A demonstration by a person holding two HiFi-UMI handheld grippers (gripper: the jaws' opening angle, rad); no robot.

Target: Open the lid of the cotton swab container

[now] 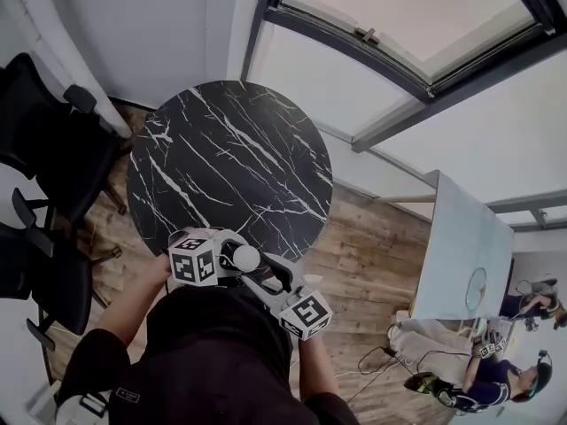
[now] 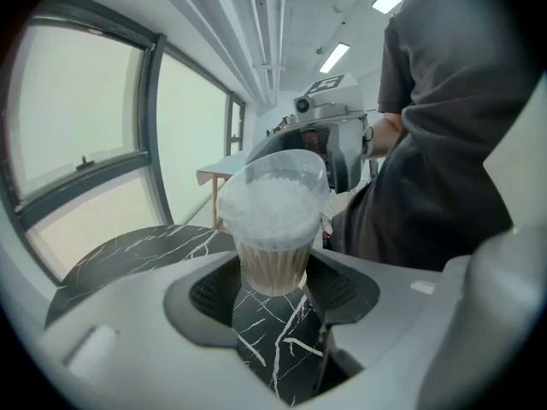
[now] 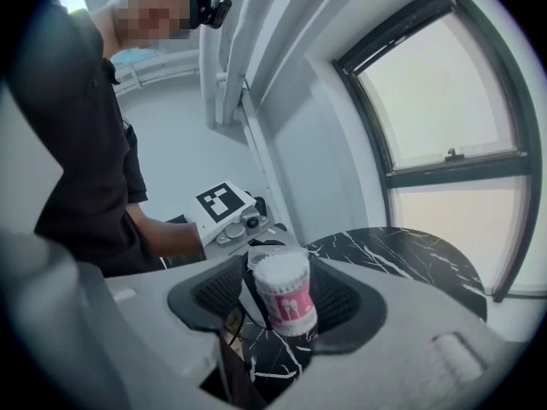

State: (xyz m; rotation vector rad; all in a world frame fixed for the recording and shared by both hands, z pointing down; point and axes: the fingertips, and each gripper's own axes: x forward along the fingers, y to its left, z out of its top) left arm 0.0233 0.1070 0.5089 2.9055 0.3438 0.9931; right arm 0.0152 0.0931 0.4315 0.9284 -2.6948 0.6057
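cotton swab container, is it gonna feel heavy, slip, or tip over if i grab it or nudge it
Probably light: the cotton swab container looks like clear plastic filled only with swabs. Its smooth wall seems to narrow toward the base, so it may slip in a loose grip. Set down, that tall shape on a smaller base could tip if nudged.

Black table [image 1: 221, 149] veined white, clear cotton swab container [image 3: 287, 297] with pink label, white swab tips [image 3: 280, 268], brown plank floor [image 1: 372, 237]

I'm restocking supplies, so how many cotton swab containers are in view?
1. The cotton swab container is gripped in the left gripper, by the marble table's near edge. No others are visible.
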